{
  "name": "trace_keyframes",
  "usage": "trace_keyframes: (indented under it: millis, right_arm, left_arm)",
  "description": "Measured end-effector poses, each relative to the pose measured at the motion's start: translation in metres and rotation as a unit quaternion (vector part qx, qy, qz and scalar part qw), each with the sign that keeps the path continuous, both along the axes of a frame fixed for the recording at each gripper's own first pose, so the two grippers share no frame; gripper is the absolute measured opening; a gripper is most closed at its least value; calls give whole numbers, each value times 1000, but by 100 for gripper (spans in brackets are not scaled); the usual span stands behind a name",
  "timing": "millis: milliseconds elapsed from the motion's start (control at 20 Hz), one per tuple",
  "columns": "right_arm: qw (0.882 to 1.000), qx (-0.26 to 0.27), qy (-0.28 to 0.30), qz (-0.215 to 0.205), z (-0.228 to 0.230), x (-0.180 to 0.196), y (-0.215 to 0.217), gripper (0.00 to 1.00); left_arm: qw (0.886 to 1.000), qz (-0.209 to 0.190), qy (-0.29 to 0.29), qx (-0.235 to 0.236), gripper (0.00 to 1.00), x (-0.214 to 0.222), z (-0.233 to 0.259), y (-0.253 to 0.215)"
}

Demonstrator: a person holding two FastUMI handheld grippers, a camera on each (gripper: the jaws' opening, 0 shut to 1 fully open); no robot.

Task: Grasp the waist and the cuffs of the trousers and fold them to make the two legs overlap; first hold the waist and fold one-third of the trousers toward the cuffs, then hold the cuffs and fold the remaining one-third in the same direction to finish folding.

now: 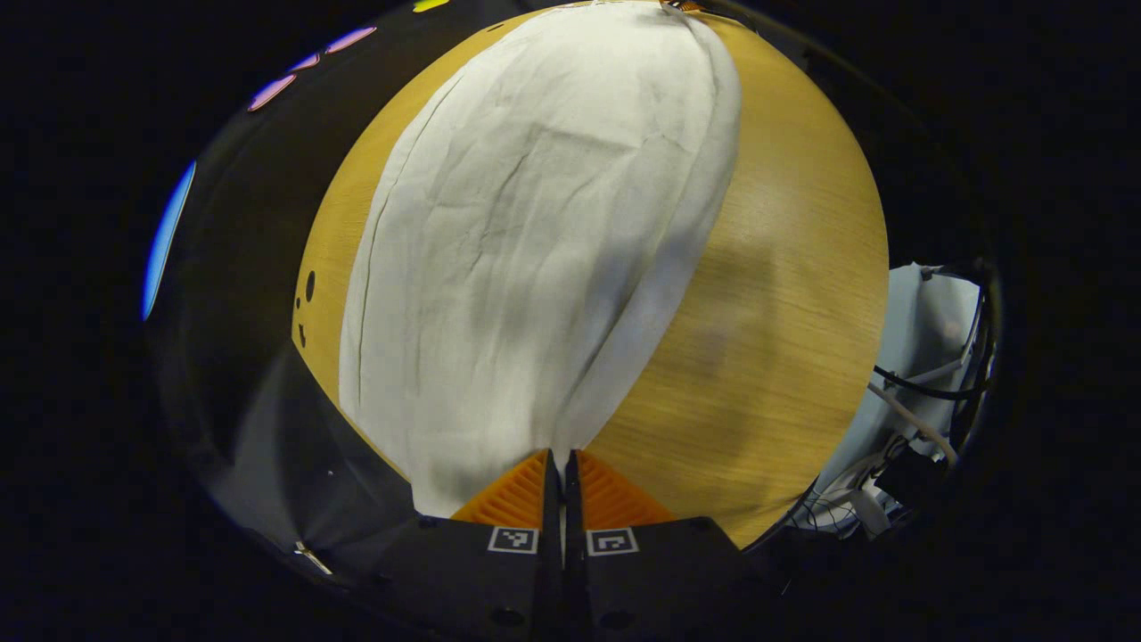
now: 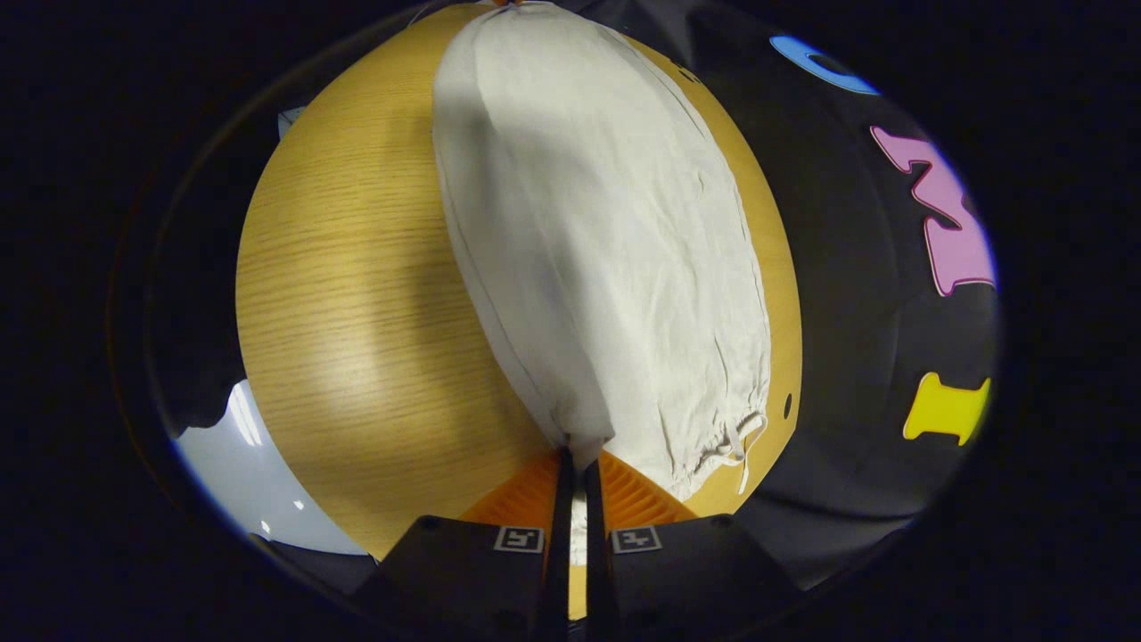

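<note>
Surface: light brown wood surface (image 1: 784,294), with soft shadows on it
Wall: black cloth (image 2: 856,267) behind
Floor: pale floor (image 2: 258,481)
Side: tangled cables (image 1: 918,401)

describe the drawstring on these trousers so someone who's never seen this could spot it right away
On the wooden table lie pale trousers. Follow them to the gathered waist end beside the right claw. The drawstring is the thin looped cord dangling off that hem, the one loose strand.
</note>
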State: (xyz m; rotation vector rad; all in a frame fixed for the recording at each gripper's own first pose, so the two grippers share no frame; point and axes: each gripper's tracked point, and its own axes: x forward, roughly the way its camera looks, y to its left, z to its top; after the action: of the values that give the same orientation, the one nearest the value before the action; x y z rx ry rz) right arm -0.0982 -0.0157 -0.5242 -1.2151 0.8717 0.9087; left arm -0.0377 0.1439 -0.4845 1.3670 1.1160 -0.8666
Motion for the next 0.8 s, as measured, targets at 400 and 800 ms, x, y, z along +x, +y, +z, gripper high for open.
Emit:
trace_keyframes:
  millis: [400, 800]
  right_arm:
    - [997, 34, 59, -43, 4, -9, -8, 5]
    - [979, 123, -4, -162, 64, 25, 2, 6]
  left_arm:
    - [998, 36, -47, -2, 5, -8, 0, 1]
    - [977, 158, -122, -71, 6, 27, 32, -14]
